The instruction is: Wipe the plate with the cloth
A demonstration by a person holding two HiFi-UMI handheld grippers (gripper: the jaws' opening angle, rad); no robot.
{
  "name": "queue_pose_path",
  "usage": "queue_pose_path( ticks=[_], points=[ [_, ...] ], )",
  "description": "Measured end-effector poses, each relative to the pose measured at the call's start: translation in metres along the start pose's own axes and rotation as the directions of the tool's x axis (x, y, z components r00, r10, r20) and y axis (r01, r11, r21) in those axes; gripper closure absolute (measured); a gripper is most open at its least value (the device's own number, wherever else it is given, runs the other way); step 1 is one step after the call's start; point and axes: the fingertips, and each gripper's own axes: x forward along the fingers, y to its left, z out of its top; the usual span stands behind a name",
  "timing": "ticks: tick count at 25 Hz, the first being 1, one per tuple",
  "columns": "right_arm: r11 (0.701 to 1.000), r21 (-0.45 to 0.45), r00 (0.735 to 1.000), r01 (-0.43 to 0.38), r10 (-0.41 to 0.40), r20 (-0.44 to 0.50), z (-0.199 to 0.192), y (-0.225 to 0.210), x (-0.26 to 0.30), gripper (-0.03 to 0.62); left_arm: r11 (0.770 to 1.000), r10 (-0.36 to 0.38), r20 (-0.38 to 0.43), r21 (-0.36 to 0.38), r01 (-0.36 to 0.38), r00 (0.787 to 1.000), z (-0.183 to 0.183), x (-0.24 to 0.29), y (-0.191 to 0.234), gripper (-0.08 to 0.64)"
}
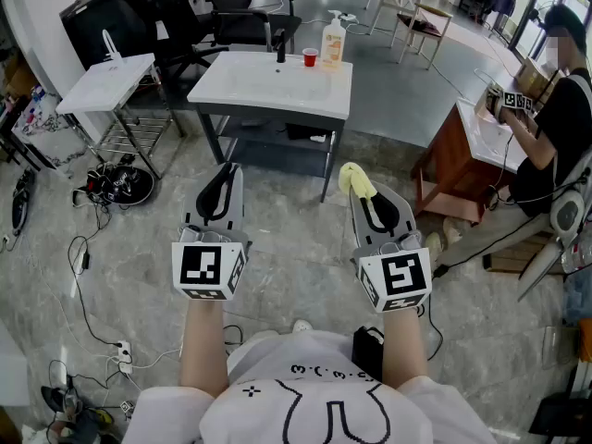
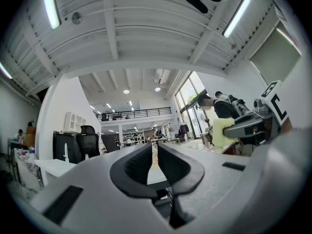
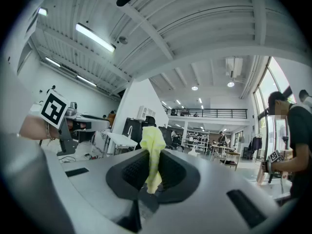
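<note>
right gripper clamps cloth, pinch seen only in gripper view

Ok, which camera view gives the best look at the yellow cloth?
The right gripper view: the yellow cloth sits close up, pinched in the right claw. The head view shows only its bunched end poking past that claw's tip. The left gripper view catches it small at the right edge.

Grey marble floor — white sink table, black office chairs.
</note>
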Motion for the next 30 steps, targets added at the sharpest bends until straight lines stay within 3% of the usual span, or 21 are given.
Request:
queue_pose_path(
  ticks=[7,8,9,10,15,23,30],
  points=[
    [1.0,0.023,1.0,-0.01,0.009,0.014,-0.007,-0.012,0.004,0.541,0.999,-0.003,-0.001,0.044,0.003,1.0,0.005,0.009,-0.015,0.52],
    [0.999,0.032,1.0,-0.012,0.012,0.012,-0.009,-0.012,0.005,0.541,0.999,-0.014,-0.014,0.05,0.015,1.0,0.003,0.01,-0.018,0.457],
    [0.999,0.043,1.0,-0.016,0.016,0.009,-0.012,-0.012,0.006,0.541,0.998,-0.027,-0.029,0.057,0.029,0.999,-0.001,0.011,-0.022,0.329],
    [0.998,0.054,1.0,-0.019,0.019,0.008,-0.014,-0.013,0.007,0.541,0.997,-0.036,-0.041,0.064,0.039,0.999,-0.004,0.013,-0.025,0.278],
    [0.997,0.079,1.0,-0.017,0.016,0.014,-0.021,-0.019,0.016,0.541,0.999,-0.005,-0.03,0.043,0.006,1.0,-0.011,0.02,-0.018,0.197],
    [0.996,0.084,1.0,0.006,-0.006,-0.005,-0.038,-0.037,0.051,0.541,0.999,-0.001,-0.016,-0.035,0.001,1.0,-0.03,0.057,-0.001,0.187],
    [0.998,0.069,1.0,0.01,-0.009,-0.025,-0.046,-0.052,0.112,0.541,0.997,0.029,-0.01,-0.072,-0.03,1.0,-0.05,0.105,0.044,0.187]
  ],
)
